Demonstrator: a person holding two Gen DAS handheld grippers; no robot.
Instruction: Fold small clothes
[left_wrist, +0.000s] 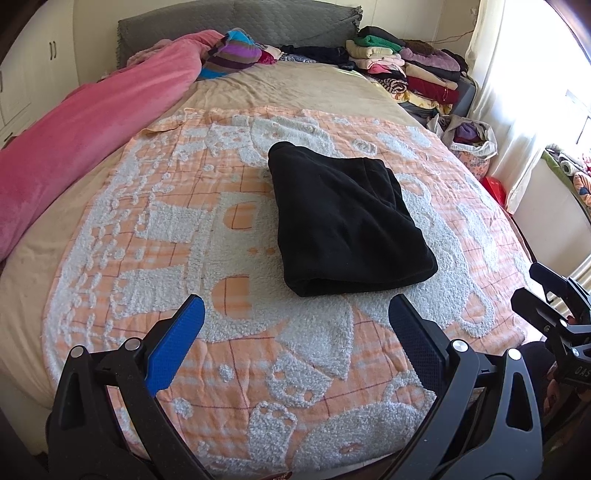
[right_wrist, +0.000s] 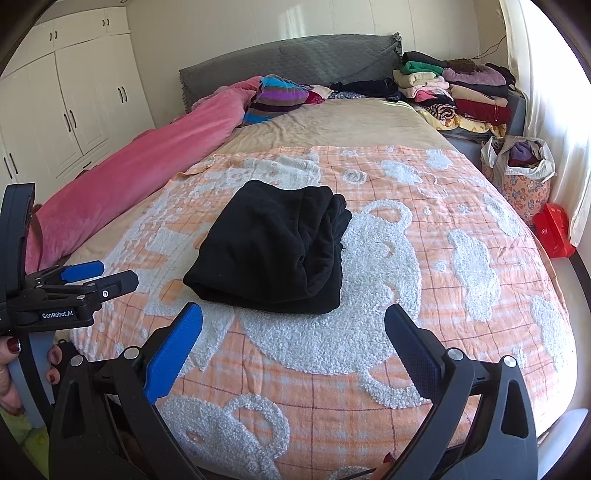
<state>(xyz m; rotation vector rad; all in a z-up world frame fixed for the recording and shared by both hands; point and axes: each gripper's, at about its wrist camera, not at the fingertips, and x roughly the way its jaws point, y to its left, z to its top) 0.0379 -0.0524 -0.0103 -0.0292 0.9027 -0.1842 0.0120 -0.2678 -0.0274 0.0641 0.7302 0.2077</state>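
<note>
A black fleece garment lies folded into a thick rectangle on the orange-and-white blanket in the middle of the bed; it also shows in the right wrist view. My left gripper is open and empty, held above the blanket just short of the garment's near edge. My right gripper is open and empty, also just short of the garment. The left gripper shows at the left edge of the right wrist view; the right gripper's body shows at the right edge of the left wrist view.
A rolled pink duvet lies along the bed's left side. Stacks of folded clothes sit at the far right corner by the grey headboard. A cloth bag of clothes and a red box stand on the floor at the right.
</note>
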